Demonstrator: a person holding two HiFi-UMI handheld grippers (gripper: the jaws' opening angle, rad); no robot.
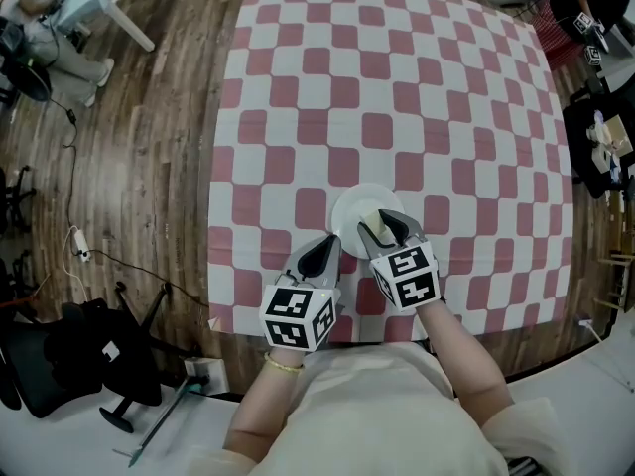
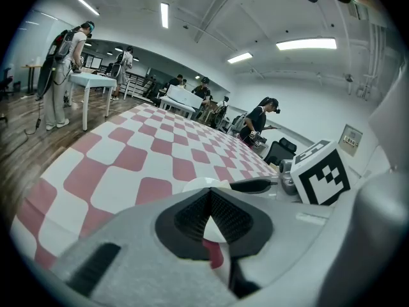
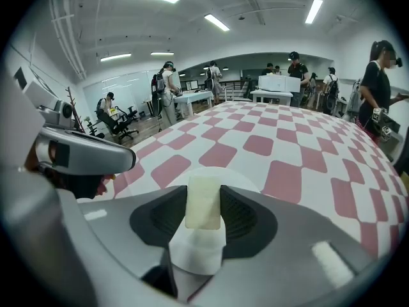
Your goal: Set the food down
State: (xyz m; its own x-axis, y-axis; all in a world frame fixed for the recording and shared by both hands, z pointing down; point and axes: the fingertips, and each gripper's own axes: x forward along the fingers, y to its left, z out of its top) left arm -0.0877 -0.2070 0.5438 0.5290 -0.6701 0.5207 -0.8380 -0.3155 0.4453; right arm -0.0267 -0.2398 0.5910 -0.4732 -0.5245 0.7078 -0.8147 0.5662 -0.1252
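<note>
Food (image 3: 203,202), a pale block, is pinched between the jaws of the right gripper (image 1: 383,228) over the near side of a white plate (image 1: 349,206), which is set on a checked tablecloth (image 1: 397,87). Just left, the left gripper (image 1: 321,254) is seen with jaws pressed together, nothing between them.

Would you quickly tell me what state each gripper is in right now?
Left gripper: closed, empty.
Right gripper: closed on a pale food slice.
</note>
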